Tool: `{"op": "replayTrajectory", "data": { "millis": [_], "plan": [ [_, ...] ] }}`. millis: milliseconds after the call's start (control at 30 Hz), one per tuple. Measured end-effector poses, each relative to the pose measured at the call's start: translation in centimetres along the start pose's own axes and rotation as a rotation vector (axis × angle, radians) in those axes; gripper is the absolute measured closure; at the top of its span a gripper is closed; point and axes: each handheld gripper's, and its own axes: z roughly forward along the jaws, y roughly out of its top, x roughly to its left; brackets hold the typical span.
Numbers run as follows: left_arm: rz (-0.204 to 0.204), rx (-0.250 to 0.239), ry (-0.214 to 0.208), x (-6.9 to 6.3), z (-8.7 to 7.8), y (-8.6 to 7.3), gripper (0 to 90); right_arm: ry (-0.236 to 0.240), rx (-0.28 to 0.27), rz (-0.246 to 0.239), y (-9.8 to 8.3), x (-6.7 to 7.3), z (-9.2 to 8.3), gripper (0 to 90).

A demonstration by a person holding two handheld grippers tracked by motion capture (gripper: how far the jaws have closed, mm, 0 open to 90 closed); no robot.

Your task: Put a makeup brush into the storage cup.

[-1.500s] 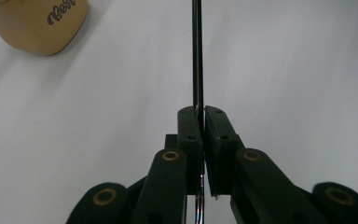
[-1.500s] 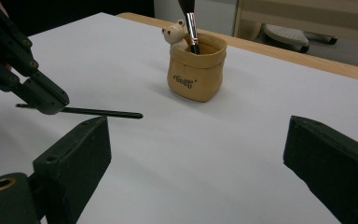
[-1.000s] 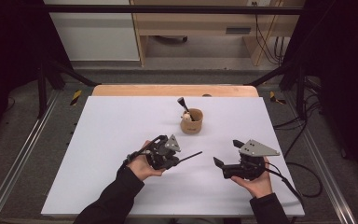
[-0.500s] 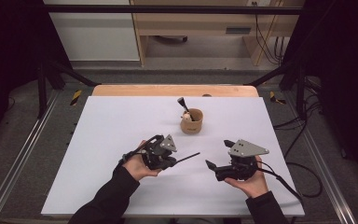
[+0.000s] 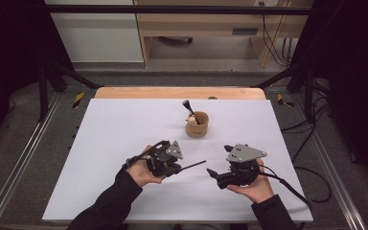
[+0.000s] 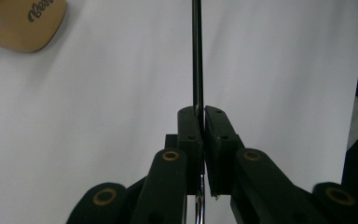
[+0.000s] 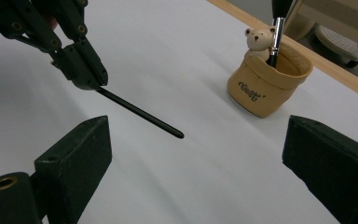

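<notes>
- The thin black stick (image 7: 140, 113) is straight, glossy and slender, with a plain tapered end; it resembles a brush handle.
- The left gripper (image 5: 171, 165) is clamped on the stick: in the left gripper view both black pads press its shaft (image 6: 197, 56), which projects straight ahead past the jaw tips.
- The stick's free end points toward the right gripper (image 5: 212, 173) and stops short of it, above the white table (image 5: 124, 124).
- The right gripper's jaws stand wide apart with nothing between them.
- Beyond both grippers stands a tan cup (image 7: 266, 86) holding a bear figure (image 7: 258, 41) and a black-topped brush (image 7: 276, 32).
- The brush's top is cut off in the right gripper view.
- The stick's rear end is hidden within the left jaws; the cup's lettering is hard to read.
</notes>
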Motion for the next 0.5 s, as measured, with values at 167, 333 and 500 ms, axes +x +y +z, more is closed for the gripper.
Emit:
{"op": "replayTrajectory", "data": {
  "millis": [167,333,500],
  "plan": [
    [0.005,0.000,-0.012,0.09,-0.06,0.03,85.6,0.013,0.008,-0.025,0.29,0.33,0.11,8.5],
    [0.009,0.003,-0.025,0.11,-0.10,0.09,85.6,0.017,0.041,-0.066,0.62,0.64,0.23,8.7],
    [0.025,0.011,-0.029,0.06,-0.34,0.28,85.6,0.032,0.067,-0.090,0.79,0.84,0.41,9.5]
  ]
}}
